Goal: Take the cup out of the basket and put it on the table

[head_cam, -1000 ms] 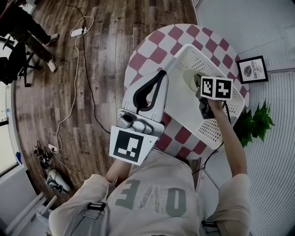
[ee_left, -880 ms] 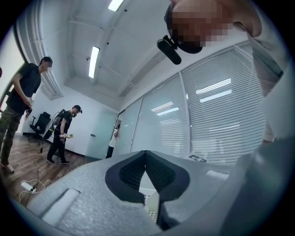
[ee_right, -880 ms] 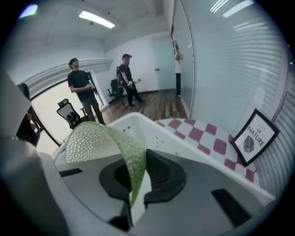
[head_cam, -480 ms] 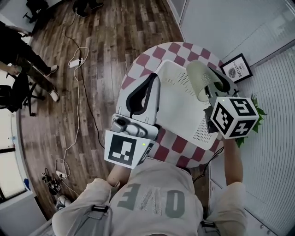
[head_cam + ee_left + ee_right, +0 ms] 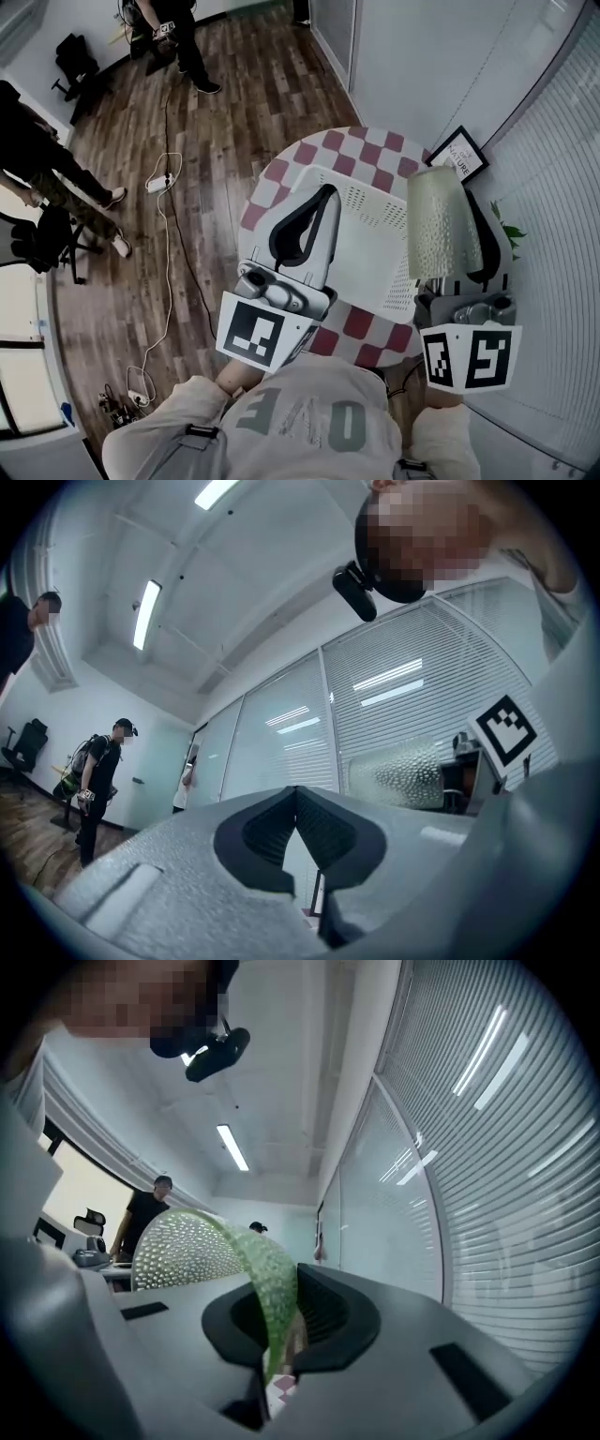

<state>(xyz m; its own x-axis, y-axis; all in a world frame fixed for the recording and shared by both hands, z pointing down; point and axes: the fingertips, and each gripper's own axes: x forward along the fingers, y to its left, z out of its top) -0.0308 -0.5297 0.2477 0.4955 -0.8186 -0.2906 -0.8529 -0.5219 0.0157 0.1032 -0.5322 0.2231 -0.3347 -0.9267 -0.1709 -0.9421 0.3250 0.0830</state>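
A pale green dimpled cup (image 5: 439, 225) hangs in the air over the right edge of the white perforated basket (image 5: 375, 202), close to the head camera. My right gripper (image 5: 486, 225) is shut on the cup's thin wall, which runs between the pads in the right gripper view (image 5: 272, 1335). The basket stands on the round red-and-white checked table (image 5: 370, 150). My left gripper (image 5: 322, 192) hovers over the basket's left part, jaws shut with nothing between them. In the left gripper view the cup (image 5: 403, 775) shows to the right, beyond the closed tips of the left gripper (image 5: 296, 794).
A framed picture (image 5: 461, 155) leans at the table's far right edge and a plant (image 5: 511, 234) stands beside it. White walls with blinds close in on the right. On the wooden floor to the left lie a power strip (image 5: 157, 183) and cables; people stand there.
My right gripper has lifted the cup up out of the basket and towards the right, much nearer the head camera. The left gripper has stayed over the basket's left side.
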